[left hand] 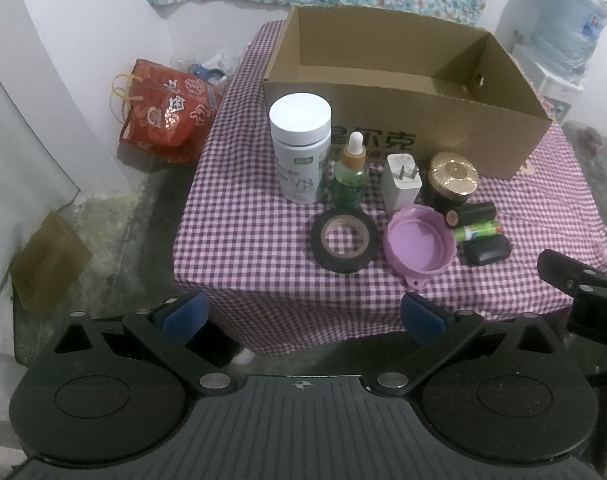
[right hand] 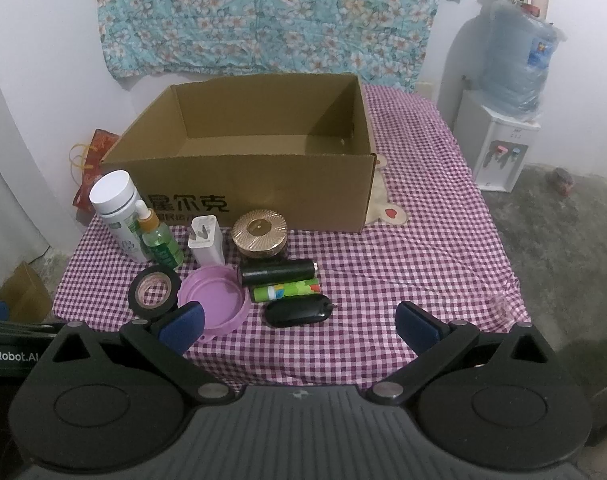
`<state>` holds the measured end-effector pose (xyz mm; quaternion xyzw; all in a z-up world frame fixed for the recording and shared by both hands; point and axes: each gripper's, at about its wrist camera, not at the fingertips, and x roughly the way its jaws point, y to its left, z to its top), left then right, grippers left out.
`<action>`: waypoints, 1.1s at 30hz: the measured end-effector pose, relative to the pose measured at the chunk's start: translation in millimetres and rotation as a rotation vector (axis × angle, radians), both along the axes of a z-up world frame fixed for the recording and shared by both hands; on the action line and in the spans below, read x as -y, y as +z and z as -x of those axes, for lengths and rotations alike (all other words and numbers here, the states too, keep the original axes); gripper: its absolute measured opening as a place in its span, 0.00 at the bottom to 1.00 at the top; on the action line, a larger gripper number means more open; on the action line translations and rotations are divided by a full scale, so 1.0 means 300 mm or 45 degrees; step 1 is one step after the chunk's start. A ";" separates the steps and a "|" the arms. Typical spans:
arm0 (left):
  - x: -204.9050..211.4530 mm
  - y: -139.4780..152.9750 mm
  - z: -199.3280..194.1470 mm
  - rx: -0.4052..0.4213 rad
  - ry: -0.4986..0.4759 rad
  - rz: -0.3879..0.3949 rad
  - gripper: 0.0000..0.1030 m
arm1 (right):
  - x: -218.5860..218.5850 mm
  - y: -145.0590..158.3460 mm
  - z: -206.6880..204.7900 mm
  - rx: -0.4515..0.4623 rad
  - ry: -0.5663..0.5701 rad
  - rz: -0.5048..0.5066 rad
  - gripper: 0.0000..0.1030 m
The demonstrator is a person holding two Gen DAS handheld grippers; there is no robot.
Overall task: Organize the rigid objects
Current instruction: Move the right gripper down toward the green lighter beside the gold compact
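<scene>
An open, empty cardboard box (left hand: 403,120) (right hand: 263,188) stands on the checked tablecloth. In front of it stand a white bottle (left hand: 300,148) (right hand: 117,212), a green dropper bottle (left hand: 350,176) (right hand: 159,240), a white charger (left hand: 401,184) (right hand: 206,240) and a gold-lidded jar (left hand: 453,178) (right hand: 260,238). Nearer lie a black tape roll (left hand: 344,240) (right hand: 154,290), a purple lid (left hand: 419,242) (right hand: 213,304), a black tube (right hand: 279,272), a green tube (right hand: 285,292) and a black oval case (right hand: 297,310). My left gripper (left hand: 303,316) and right gripper (right hand: 299,324) are open and empty, before the table's front edge.
A red gift bag (left hand: 165,114) and a brown carton (left hand: 49,262) sit on the floor left of the table. A water dispenser (right hand: 503,120) stands at the right. A floral cloth (right hand: 263,12) hangs on the wall behind.
</scene>
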<state>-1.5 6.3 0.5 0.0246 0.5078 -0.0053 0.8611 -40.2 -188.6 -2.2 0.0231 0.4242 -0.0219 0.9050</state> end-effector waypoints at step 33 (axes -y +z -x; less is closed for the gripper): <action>0.223 -0.028 -0.079 0.229 -0.436 0.125 0.98 | 0.330 -0.057 -0.034 0.054 -0.128 -0.393 0.88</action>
